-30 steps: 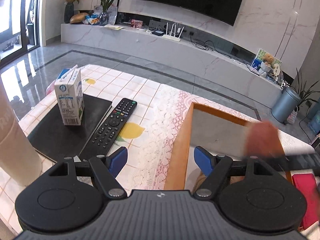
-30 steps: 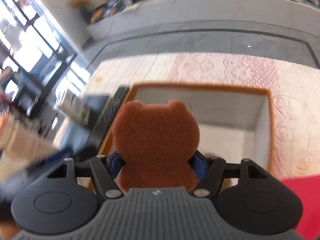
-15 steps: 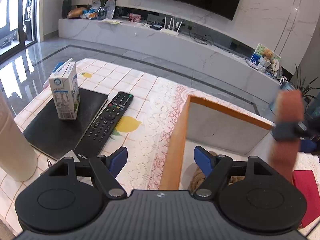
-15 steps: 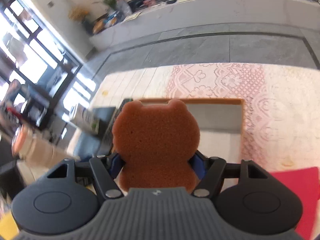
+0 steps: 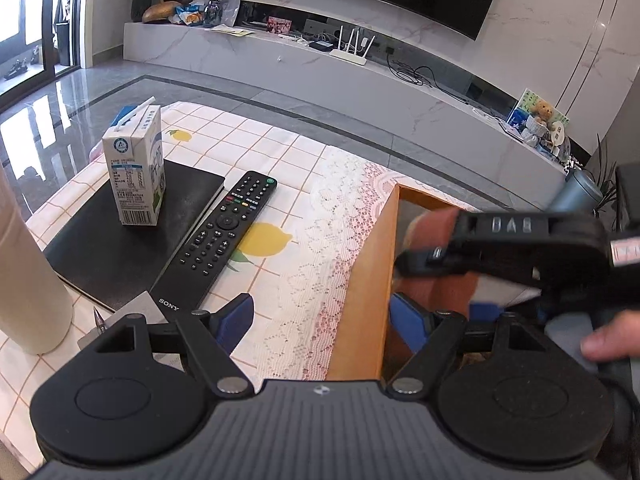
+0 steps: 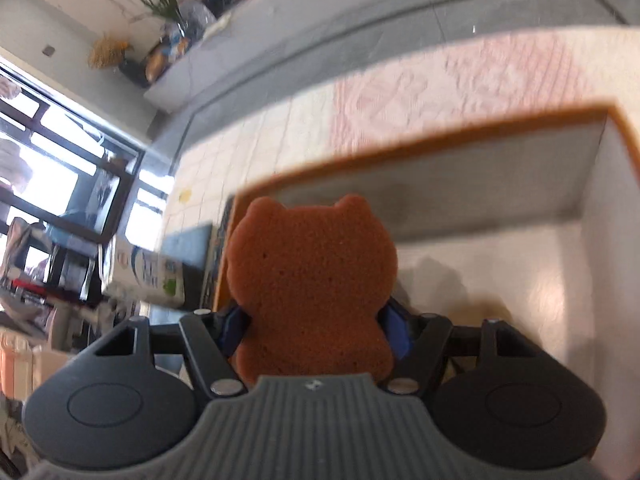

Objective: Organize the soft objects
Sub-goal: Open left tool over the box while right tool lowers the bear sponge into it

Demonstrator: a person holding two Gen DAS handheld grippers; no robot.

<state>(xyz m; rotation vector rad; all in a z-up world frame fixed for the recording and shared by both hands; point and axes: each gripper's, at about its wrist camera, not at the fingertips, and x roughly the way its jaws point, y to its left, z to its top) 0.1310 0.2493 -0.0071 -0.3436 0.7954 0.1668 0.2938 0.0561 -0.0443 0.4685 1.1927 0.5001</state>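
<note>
My right gripper (image 6: 316, 328) is shut on a brown bear-shaped sponge (image 6: 312, 292) and holds it over the open box with orange walls (image 6: 440, 132) and a white inside. In the left wrist view the right gripper (image 5: 500, 248) hangs over the same box (image 5: 368, 280), with the sponge (image 5: 436, 224) partly hidden behind it. My left gripper (image 5: 320, 320) is open and empty, straddling the box's near left wall.
A milk carton (image 5: 136, 172) stands on a black notebook (image 5: 120, 240). A black remote (image 5: 224, 236) lies beside it on the lemon-print tablecloth. A beige cylinder (image 5: 24, 280) stands at the far left. A pen tip (image 5: 99, 318) lies near the left finger.
My right gripper has carried the sponge lower and further in over the box, now close in front of my left gripper. The left gripper has barely moved.
</note>
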